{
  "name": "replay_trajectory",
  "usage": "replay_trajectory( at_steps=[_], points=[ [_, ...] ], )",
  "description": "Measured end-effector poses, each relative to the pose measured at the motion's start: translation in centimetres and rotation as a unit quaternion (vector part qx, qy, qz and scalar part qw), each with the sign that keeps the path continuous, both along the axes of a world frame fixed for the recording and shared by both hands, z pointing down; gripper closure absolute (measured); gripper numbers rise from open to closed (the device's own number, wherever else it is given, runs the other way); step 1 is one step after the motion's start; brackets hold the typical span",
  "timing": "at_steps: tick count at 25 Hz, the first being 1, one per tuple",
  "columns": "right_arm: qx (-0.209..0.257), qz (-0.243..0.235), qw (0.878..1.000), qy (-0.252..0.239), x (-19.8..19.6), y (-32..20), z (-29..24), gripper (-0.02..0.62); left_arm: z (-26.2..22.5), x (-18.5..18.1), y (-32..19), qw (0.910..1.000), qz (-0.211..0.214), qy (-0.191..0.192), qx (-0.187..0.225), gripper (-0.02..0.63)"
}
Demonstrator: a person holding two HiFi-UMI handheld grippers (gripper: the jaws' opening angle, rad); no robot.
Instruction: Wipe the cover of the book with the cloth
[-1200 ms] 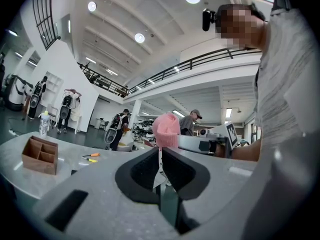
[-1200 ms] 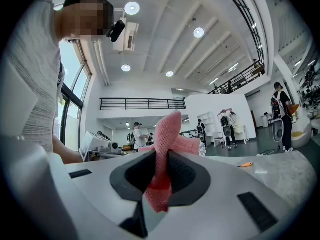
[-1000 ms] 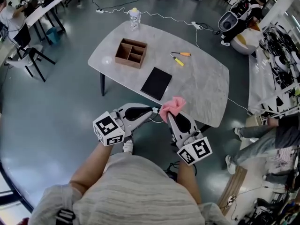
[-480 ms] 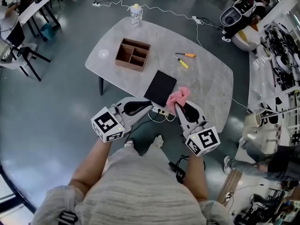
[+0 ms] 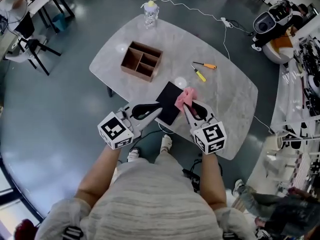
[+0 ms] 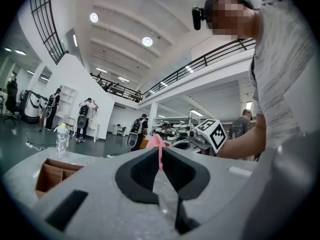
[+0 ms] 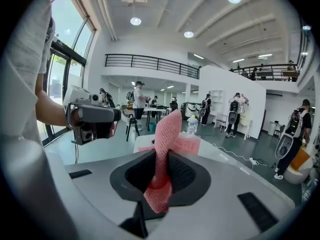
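A black book (image 5: 168, 97) lies flat near the front edge of the grey marble table (image 5: 230, 99). My right gripper (image 5: 186, 106) is shut on a pink cloth (image 5: 184, 97), which hangs over the book's right edge; I cannot tell whether it touches the cover. In the right gripper view the pink cloth (image 7: 166, 134) stands up between the closed jaws of the right gripper (image 7: 160, 156). My left gripper (image 5: 159, 111) hovers at the book's near corner, shut with nothing in it. In the left gripper view the left gripper (image 6: 161, 153) shows its jaw tips together.
A wooden divided box (image 5: 141, 60) sits behind the book. Two screwdrivers (image 5: 202, 69) lie to the right, and a bottle (image 5: 150, 13) stands at the far edge. A cable (image 5: 200, 11) runs across the floor. Desks and chairs (image 5: 30, 44) stand at the far left.
Both grippers have moved forward from off the table's near edge to over the book. The cloth, still held in the right gripper, now hangs at the book's right side.
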State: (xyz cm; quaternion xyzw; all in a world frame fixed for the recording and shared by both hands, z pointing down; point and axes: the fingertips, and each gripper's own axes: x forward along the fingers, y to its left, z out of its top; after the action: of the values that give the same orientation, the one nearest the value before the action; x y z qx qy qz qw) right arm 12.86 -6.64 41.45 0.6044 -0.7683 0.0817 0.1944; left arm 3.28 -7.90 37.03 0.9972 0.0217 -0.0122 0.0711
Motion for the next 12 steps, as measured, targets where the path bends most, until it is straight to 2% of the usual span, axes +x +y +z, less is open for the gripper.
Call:
replay_trajectory(
  at_steps=[7,12],
  points=[
    [-0.075,-0.073,0.994,0.03,5.3,-4.5,5.1,0.535,0.7,5.7,-4.0,0.9972,-0.074,-0.014,0.002,0.574],
    [-0.112,-0.111,0.987,0.024,6.8,-6.8,9.0,0.535,1.4,8.0,-5.6,0.9935,-0.112,-0.022,0.002,0.574]
  ],
)
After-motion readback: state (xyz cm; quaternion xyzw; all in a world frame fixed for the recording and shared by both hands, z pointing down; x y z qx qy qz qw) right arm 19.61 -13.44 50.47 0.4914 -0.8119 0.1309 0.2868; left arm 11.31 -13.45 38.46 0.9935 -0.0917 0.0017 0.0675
